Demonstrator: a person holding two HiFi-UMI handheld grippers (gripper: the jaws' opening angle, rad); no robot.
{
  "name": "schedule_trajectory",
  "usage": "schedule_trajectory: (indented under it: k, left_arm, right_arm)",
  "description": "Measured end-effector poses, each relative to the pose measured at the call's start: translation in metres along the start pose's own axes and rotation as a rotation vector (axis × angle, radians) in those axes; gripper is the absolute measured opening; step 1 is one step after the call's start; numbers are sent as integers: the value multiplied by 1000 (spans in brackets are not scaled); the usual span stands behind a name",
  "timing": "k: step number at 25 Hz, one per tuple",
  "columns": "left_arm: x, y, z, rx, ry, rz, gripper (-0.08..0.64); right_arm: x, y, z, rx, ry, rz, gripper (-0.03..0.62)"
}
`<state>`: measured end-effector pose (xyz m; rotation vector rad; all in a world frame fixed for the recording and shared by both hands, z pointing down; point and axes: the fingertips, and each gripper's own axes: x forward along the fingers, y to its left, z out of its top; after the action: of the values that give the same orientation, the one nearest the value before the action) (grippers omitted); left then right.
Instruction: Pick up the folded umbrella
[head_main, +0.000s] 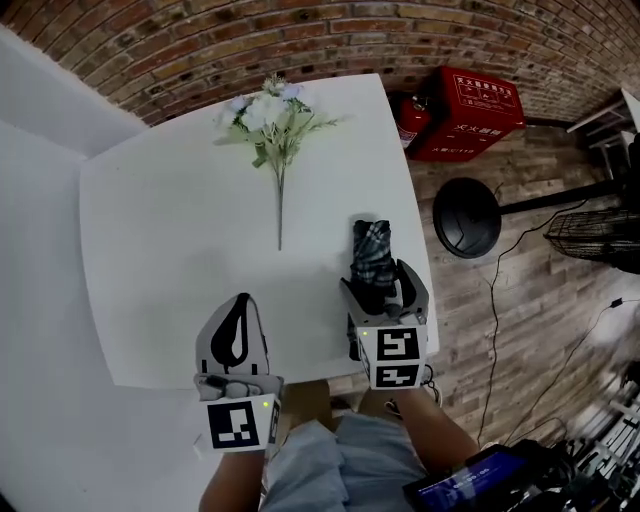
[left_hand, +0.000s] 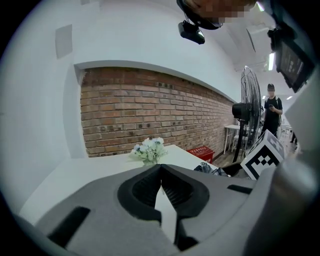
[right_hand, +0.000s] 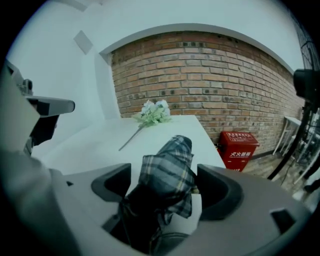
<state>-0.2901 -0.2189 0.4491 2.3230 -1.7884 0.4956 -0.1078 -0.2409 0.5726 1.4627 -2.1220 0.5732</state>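
The folded umbrella (head_main: 373, 252), in dark plaid cloth, lies on the white table (head_main: 150, 220) near its right front edge, pointing away from me. My right gripper (head_main: 380, 285) stands over its near end with the jaws wide apart. In the right gripper view the umbrella (right_hand: 167, 170) sits between the two pads with a gap on each side. My left gripper (head_main: 240, 297) hovers over the table's front edge to the left, shut and empty; its tips meet in the left gripper view (left_hand: 160, 167). There a corner of the umbrella (left_hand: 210, 170) shows at the right.
A bunch of artificial flowers (head_main: 268, 115) lies at the table's far side, its stem reaching toward the middle. A red fire-equipment box (head_main: 475, 110) and a standing fan's base (head_main: 470, 215) are on the floor to the right. A person (left_hand: 272, 112) stands far off.
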Motion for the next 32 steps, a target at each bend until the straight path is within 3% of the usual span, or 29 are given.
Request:
schedule_trajectory:
  k: [14, 23, 32]
  left_arm:
    - [14, 9, -16, -16, 24, -21, 6]
    - [16, 17, -14, -29, 25, -10, 6]
    - [15, 18, -8, -39, 5, -5, 6]
  right_arm:
    - [16, 6, -24, 166, 137, 60, 414]
    - [20, 9, -27, 120, 209, 37, 403]
    - [18, 9, -28, 115, 236, 51, 319]
